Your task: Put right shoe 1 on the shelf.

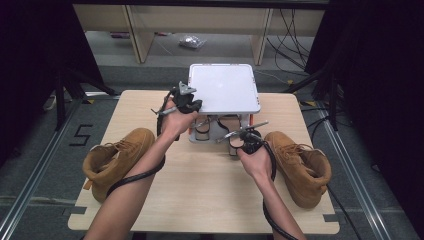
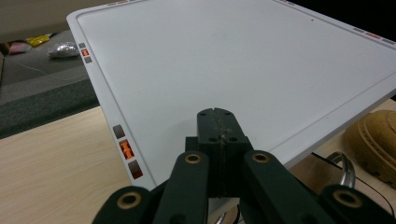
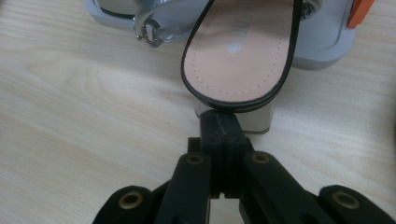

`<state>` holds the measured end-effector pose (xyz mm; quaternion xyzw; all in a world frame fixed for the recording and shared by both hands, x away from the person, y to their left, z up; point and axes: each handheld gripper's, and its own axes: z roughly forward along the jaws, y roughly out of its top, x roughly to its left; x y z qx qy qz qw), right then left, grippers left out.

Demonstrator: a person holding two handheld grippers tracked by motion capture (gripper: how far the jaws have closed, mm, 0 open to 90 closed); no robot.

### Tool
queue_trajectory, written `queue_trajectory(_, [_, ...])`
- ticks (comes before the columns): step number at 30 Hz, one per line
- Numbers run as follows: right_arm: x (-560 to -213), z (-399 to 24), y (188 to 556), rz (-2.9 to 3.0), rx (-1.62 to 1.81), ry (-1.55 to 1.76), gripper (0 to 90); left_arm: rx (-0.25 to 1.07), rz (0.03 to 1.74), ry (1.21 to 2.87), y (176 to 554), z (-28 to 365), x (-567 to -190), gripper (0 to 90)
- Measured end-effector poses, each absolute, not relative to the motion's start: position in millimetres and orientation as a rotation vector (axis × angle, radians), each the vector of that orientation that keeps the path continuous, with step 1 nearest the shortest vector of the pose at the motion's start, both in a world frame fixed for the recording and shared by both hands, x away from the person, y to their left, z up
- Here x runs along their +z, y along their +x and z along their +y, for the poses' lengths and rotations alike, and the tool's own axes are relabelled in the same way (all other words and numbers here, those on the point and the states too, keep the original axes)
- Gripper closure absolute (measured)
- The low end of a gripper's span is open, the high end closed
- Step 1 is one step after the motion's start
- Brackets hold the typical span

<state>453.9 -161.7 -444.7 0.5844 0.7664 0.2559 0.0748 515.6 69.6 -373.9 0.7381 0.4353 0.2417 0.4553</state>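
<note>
A white flat-topped rack (image 1: 222, 87) stands at the far middle of the wooden table (image 1: 200, 190), with sandals (image 1: 202, 129) tucked under it. My left gripper (image 1: 192, 104) is shut and empty, its jaws over the front left corner of the rack top (image 2: 233, 60). My right gripper (image 1: 239, 144) is also shut with nothing in it. Its tips (image 3: 219, 120) sit right at the heel end of a sandal (image 3: 238, 51) with a pink insole, black rim and pale block heel; contact is unclear. One tan boot (image 1: 117, 160) lies at the left, another (image 1: 300, 165) at the right.
The rack's grey base (image 3: 317, 46) carries an orange clip (image 3: 359, 11). A silver buckle strap (image 3: 154, 28) lies beside the sandal. A tan boot toe (image 2: 373, 144) shows past the rack edge. On the floor beyond are crumpled foil (image 1: 192, 41), wooden furniture legs and cables.
</note>
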Motion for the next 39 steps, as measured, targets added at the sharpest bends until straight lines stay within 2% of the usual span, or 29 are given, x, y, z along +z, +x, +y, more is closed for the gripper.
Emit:
queue_trajectory(17, [-443.4, -157.0, 472.0, 2.224, 0.766, 1.721, 90.0, 0.595, 1.069, 1.838, 515.8, 70.8, -373.3, 89.4])
queue_trajectory(39, [-449.1, -150.3, 477.1, 2.176, 0.812, 1.694, 90.0, 0.594, 1.067, 1.826, 515.4, 69.5, -373.7, 89.5])
